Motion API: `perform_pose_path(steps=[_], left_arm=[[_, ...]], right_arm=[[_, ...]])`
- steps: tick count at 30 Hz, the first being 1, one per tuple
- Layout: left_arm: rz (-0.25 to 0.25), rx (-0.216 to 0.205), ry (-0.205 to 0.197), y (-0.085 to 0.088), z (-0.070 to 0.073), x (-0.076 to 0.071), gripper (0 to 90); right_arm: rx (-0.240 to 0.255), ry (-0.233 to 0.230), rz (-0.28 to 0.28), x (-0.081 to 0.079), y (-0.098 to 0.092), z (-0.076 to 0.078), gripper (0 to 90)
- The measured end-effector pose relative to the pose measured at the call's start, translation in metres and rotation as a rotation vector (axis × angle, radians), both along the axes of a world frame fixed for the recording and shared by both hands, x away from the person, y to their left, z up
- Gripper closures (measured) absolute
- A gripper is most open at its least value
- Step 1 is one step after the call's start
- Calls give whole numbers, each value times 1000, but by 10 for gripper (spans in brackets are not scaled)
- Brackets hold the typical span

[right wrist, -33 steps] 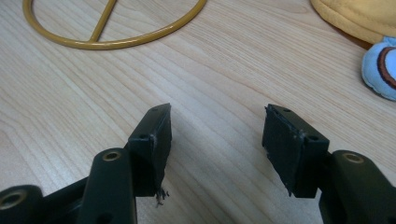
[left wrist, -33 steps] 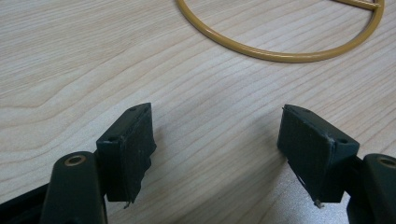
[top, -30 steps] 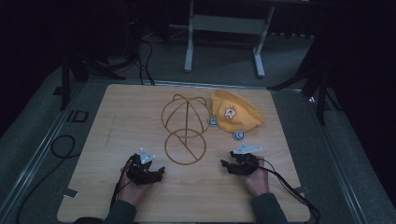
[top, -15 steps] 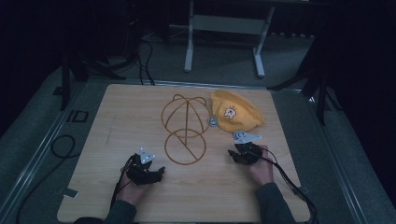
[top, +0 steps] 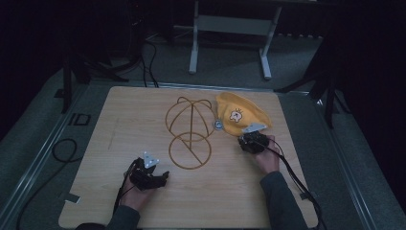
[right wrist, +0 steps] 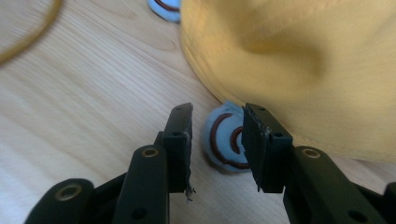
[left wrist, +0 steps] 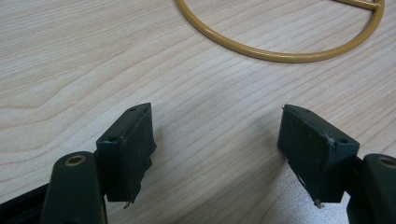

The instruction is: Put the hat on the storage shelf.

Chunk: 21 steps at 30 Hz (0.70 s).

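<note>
Hat: soft yellow cloth hat [top: 239, 117] lies flat at 3 o'clock of gold wire stand [top: 189, 132], not on it yet.
Right gripper [right wrist: 215, 140]: jaws just closing, half open around hat's round blue ear [right wrist: 224, 140], not gripping.
Left gripper [left wrist: 215, 140]: wide open, holds nothing.

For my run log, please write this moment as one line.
right gripper: jaws closing, at yellow hat pompom | left gripper: open, idle | wire hat stand: bare

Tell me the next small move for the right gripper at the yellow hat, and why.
Probably ease the right gripper forward, then close. Its jaws have just been closing, yet the pale blue ear patch at the yellow hat brim lies on the table past the tips, with no pad pressing on it.
</note>
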State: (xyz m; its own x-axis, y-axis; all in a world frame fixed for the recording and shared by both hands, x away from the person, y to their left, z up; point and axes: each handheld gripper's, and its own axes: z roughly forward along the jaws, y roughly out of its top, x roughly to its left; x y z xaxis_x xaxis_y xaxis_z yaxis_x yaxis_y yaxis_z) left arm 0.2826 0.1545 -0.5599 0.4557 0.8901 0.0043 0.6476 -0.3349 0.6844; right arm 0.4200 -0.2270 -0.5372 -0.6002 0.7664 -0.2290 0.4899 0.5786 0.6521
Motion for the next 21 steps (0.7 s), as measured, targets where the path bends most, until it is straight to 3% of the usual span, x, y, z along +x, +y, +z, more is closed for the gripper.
perform_pose_path(steps=[4, 10, 15, 21], left_arm=[[0, 0, 0, 0, 0, 0, 274], [2, -1, -2, 0, 0, 0, 273], [2, -2, -2, 0, 0, 0, 273], [1, -2, -2, 0, 0, 0, 273]], right_arm=[[-9, 31, -29, 7, 0, -7, 642], [-65, 18, -46, 8, 5, -10, 704], [-98, 23, -63, 9, 8, -9, 815], [-80, 42, -50, 9, 5, -6, 847]])
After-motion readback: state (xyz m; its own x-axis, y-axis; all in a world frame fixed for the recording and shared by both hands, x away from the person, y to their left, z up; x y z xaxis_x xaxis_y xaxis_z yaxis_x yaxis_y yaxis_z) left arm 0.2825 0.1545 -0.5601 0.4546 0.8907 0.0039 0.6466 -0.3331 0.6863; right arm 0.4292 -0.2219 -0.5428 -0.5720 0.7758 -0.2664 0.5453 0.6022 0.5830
